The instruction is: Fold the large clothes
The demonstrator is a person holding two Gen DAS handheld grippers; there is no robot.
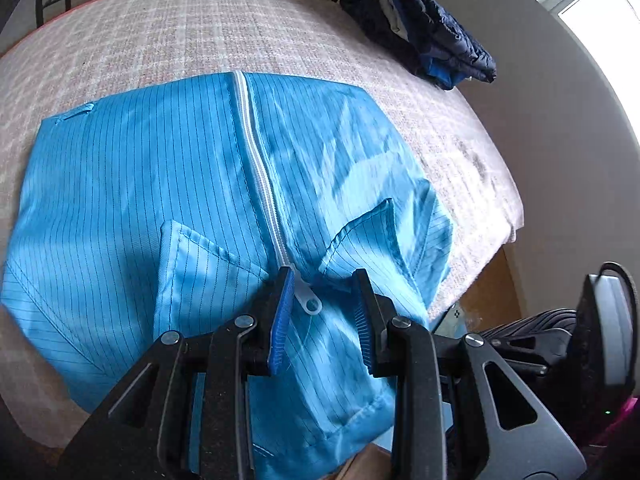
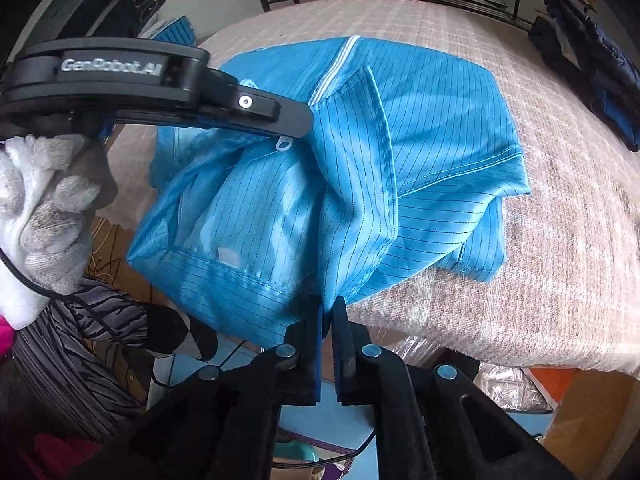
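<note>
A table covered with a pale pink checked cloth (image 1: 168, 40) fills both views, with a black metal rack along its far edge and a window bright at the right of the left wrist view. On the cloth lies the blue pinstriped garment (image 1: 140, 168), zipped up the middle with a white zipper (image 1: 256, 152), its collar end hanging over the near table edge. The left gripper (image 1: 322, 300) hovers over the collar with its jaws partly apart, the white zipper pull (image 1: 308, 304) lying between the blue pads; whether the pads press any cloth cannot be told. The right gripper (image 2: 327, 320) is clamped on a bunched fold of the garment's near edge. A gloved hand (image 2: 48, 208) holds the left gripper's handle. A pile of dark blue clothes (image 1: 432, 36) sits at the table's far right corner.
</note>
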